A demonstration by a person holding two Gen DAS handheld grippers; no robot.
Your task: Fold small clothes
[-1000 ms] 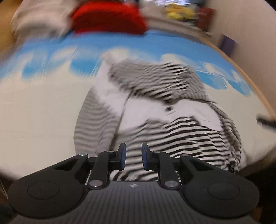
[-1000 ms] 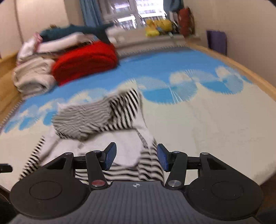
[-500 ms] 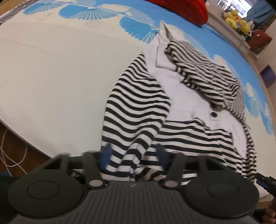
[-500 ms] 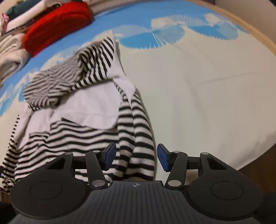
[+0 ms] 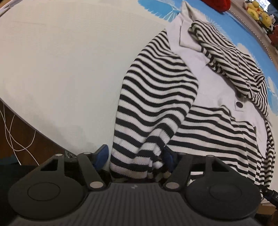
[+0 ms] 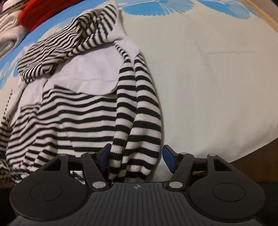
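Observation:
A small black-and-white striped hooded top (image 5: 199, 104) with a pale grey front panel lies on the cream and blue bedspread (image 5: 60, 60); it also shows in the right wrist view (image 6: 78, 107). My left gripper (image 5: 134, 157) is open, its jaws wide on either side of the cuff of the near sleeve (image 5: 152, 104) at the bed's edge. My right gripper (image 6: 138, 160) is open, its jaws on either side of the cuff of the other sleeve (image 6: 139, 107). The striped hood (image 6: 69, 41) is bunched at the far end.
A red folded garment (image 6: 40, 13) and pale folded clothes (image 6: 7, 33) lie at the far side of the bed. Yellow soft toys (image 5: 257, 12) sit beyond. The bed's wooden edge (image 5: 26, 132) with white cables runs along the lower left.
Both grippers have dropped low and close to the near edge of the top. The left gripper has opened wide around one sleeve cuff; the right one now straddles the other cuff.

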